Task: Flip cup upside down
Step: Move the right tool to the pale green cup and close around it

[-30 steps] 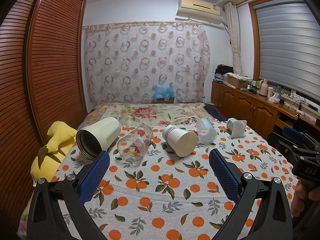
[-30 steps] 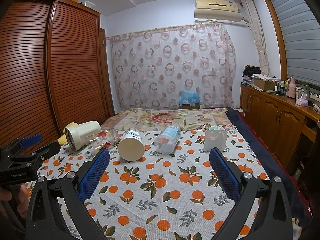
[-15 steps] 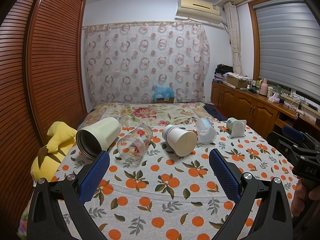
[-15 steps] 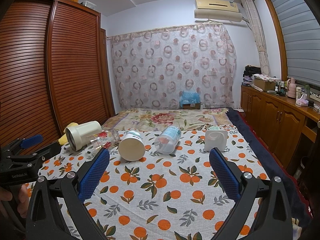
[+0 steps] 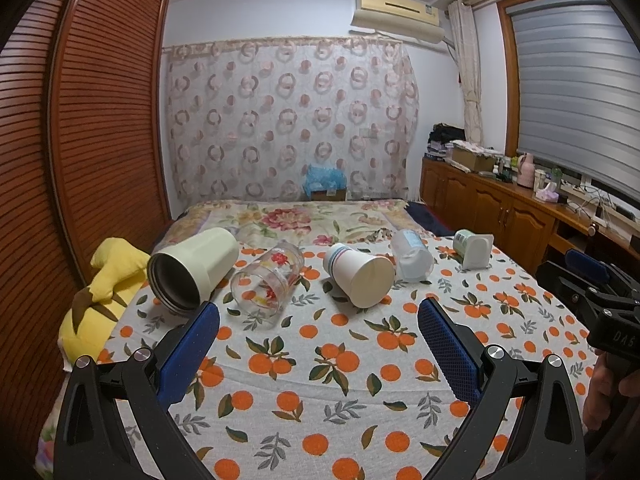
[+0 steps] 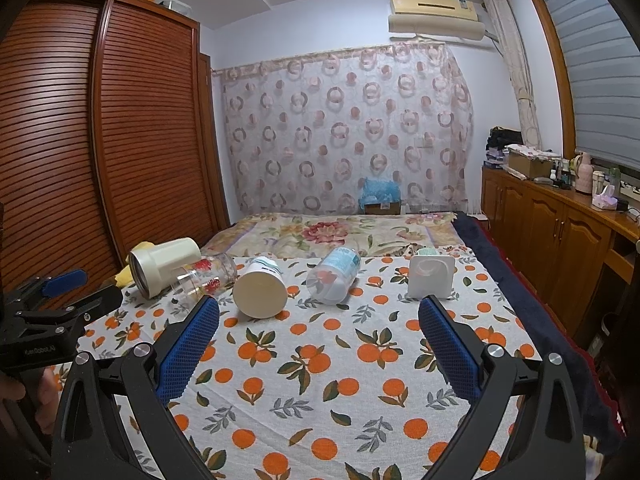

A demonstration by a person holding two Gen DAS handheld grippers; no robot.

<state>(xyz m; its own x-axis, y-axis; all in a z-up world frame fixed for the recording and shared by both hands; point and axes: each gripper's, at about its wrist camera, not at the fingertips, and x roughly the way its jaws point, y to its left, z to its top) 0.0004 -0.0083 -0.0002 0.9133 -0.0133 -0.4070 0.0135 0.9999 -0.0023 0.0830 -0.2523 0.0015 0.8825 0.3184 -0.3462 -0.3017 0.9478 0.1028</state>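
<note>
Several cups lie on their sides in a row on an orange-print cloth [image 5: 320,380]. From left: a cream tumbler [image 5: 192,270] [image 6: 162,264], a clear glass with red flowers [image 5: 268,282] [image 6: 204,276], a white paper cup [image 5: 358,274] [image 6: 262,288], a clear plastic cup [image 5: 412,254] [image 6: 334,276] and a small white square-based cup [image 5: 474,248] [image 6: 431,276]. My left gripper [image 5: 318,316] is open and empty, short of the row. My right gripper [image 6: 318,316] is open and empty, also short of the row.
A yellow plush [image 5: 100,296] lies at the cloth's left edge by the wooden wardrobe [image 5: 80,140]. A floral bedspread [image 5: 300,218] lies beyond the cups. Wooden cabinets [image 6: 560,232] run along the right wall. Each gripper shows at the edge of the other's view.
</note>
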